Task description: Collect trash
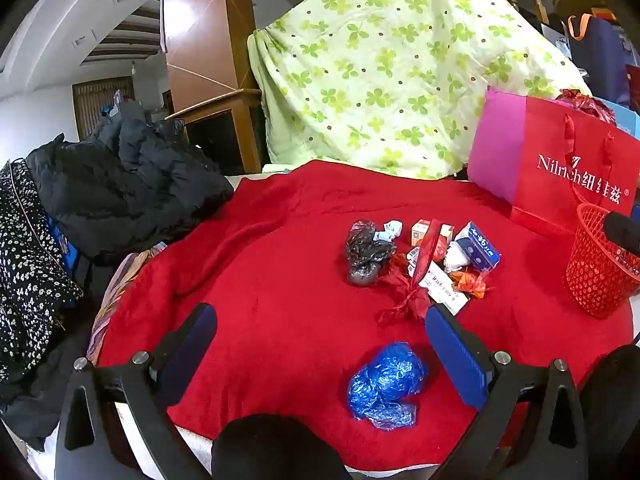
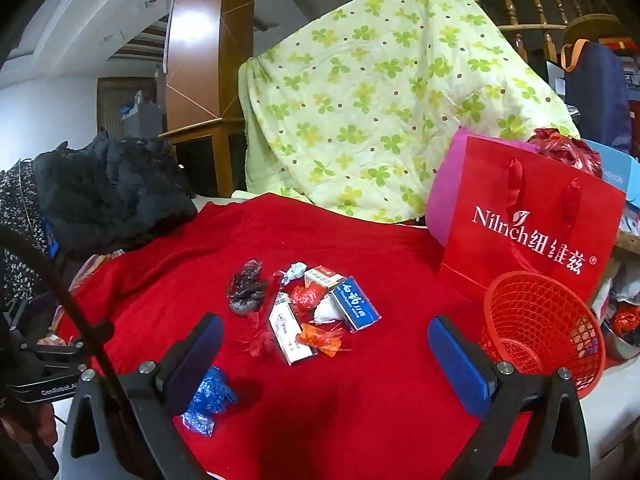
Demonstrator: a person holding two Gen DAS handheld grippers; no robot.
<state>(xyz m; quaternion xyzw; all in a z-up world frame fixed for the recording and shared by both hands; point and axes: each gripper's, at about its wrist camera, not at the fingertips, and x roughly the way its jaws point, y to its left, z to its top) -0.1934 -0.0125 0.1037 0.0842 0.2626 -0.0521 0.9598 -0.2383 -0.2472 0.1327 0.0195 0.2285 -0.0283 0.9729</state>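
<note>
Trash lies in a heap on the red blanket point(image 1: 280, 264): a black plastic bag point(image 1: 366, 252), a blue-and-white box point(image 1: 480, 246), a long white box point(image 2: 289, 330), red and orange wrappers point(image 2: 322, 338), and a crumpled white tissue point(image 1: 390, 228). A crumpled blue plastic bag point(image 1: 386, 384) lies apart, nearer to me, just ahead of my left gripper point(image 1: 320, 322), which is open with nothing between its blue pads. My right gripper point(image 2: 326, 330) is open and empty too, above the blanket, with the heap beyond its tips. A red mesh basket point(image 2: 544, 330) stands at the right.
A red paper shopping bag point(image 2: 532, 224) stands behind the basket. A green clover-print quilt point(image 1: 384, 68) hangs at the back. Dark jackets point(image 1: 120, 184) are piled at the left, beside a floral cloth point(image 1: 24, 264). The other gripper's body point(image 2: 40, 360) shows at the left edge.
</note>
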